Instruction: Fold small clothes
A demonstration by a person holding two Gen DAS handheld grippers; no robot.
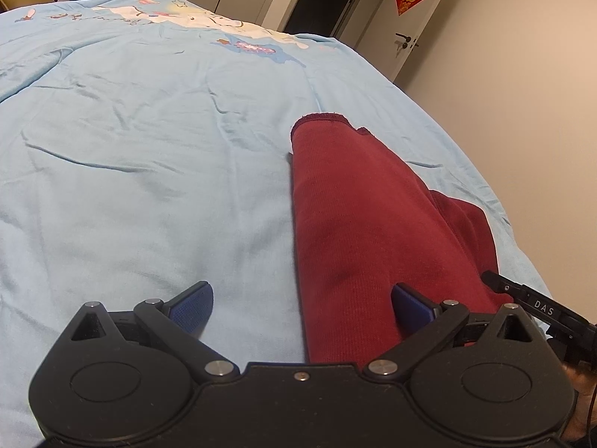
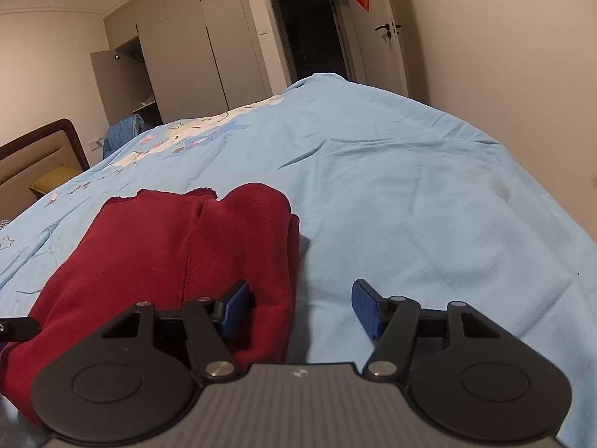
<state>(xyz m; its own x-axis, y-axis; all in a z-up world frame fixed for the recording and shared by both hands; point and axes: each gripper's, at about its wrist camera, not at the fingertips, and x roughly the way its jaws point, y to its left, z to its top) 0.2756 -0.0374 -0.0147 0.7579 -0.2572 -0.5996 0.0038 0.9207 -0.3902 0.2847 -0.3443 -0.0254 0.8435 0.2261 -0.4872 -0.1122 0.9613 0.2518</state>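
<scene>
A dark red knit garment (image 1: 358,216) lies folded lengthwise on the light blue bed cover (image 1: 130,156). My left gripper (image 1: 302,308) is open above its near left edge, one blue pad over the bed cover and the other over the red cloth. In the right wrist view the same garment (image 2: 168,254) shows a seam down its middle and a bulging right fold. My right gripper (image 2: 302,308) is open at the garment's near right edge, its left pad over the cloth and its right pad over the bed cover. Nothing is held by either one.
The bed cover has a cartoon print (image 1: 209,26) at its far end. A wall (image 1: 522,93) runs along the bed's right side, with a door (image 2: 388,37) and dark doorway (image 2: 313,33) beyond. A headboard (image 2: 41,145) and wardrobes (image 2: 179,52) stand at far left.
</scene>
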